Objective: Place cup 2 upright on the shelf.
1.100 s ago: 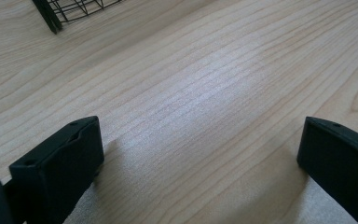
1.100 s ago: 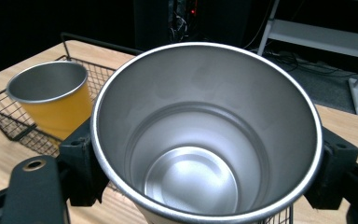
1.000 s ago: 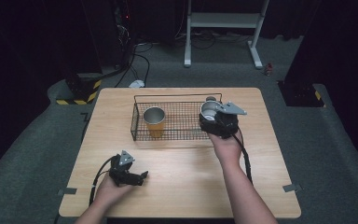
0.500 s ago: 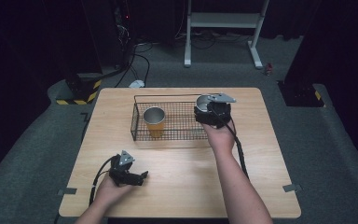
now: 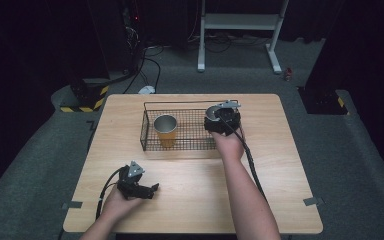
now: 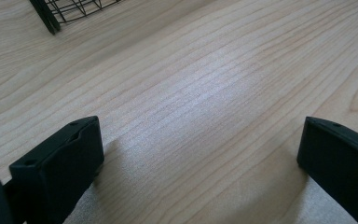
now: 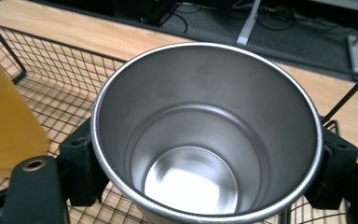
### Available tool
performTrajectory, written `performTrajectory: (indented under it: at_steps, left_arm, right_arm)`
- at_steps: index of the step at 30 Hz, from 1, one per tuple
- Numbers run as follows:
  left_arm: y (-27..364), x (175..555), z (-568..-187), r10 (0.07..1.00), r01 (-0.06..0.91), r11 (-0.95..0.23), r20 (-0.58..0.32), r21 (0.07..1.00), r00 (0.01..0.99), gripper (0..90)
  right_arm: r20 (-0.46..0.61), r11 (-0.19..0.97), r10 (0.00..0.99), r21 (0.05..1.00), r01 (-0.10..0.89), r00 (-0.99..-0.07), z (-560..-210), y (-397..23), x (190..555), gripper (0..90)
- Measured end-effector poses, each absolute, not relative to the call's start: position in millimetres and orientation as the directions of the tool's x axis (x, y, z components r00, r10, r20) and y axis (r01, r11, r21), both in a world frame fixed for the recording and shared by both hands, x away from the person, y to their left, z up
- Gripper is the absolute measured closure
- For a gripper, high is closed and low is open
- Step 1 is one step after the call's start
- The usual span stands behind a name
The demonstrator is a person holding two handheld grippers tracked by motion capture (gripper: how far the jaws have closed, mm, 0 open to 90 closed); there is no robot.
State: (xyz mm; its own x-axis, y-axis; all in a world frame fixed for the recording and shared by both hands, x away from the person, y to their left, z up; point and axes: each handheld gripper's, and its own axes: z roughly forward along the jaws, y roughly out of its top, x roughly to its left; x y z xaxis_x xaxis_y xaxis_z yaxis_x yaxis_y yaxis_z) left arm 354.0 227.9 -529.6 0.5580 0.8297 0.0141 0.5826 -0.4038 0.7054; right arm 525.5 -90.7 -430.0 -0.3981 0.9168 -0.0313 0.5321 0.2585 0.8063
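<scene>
- The right gripper is clasping a steel cup between its jaws, one black jaw pressing on each side of the cup's wall in the right gripper view.
- The steel cup is standing upright with its mouth open to the camera, showing a shiny bare inside and a rolled rim.
- In the high view the right gripper is sitting over the right end of the wire basket, with the person's right hand gripping it from the near side; whether the cup's base is touching the basket floor cannot be told.
- A second cup, mustard-yellow outside with a steel lining, is standing upright in the left part of the basket, well apart from the held cup.
- In the right gripper view that yellow cup is showing at the left edge, with the basket mesh running behind it.
- The left gripper is resting low over the wooden table near its front left, jaws spread wide with nothing between them.
- In the left gripper view bare wood grain is lying between the jaws, and a corner of the basket is showing at the top left.
</scene>
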Motion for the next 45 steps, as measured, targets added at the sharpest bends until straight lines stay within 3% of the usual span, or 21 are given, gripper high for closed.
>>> performTrajectory:
  at_steps: [20,45]
  left_arm:
    - [228,354,-530,0.829,0.585,-0.402,0.009,0.704,0.559,0.7]
    - [228,353,-530,0.826,0.582,-0.405,0.009,0.705,0.564,0.7]
  right_arm:
    - [-0.033,0.289,0.92,0.729,0.62,-0.389,-464,-75,544,18.5]
    - [0.017,0.286,0.914,0.681,0.674,-0.404,-465,-78,546,14.9]
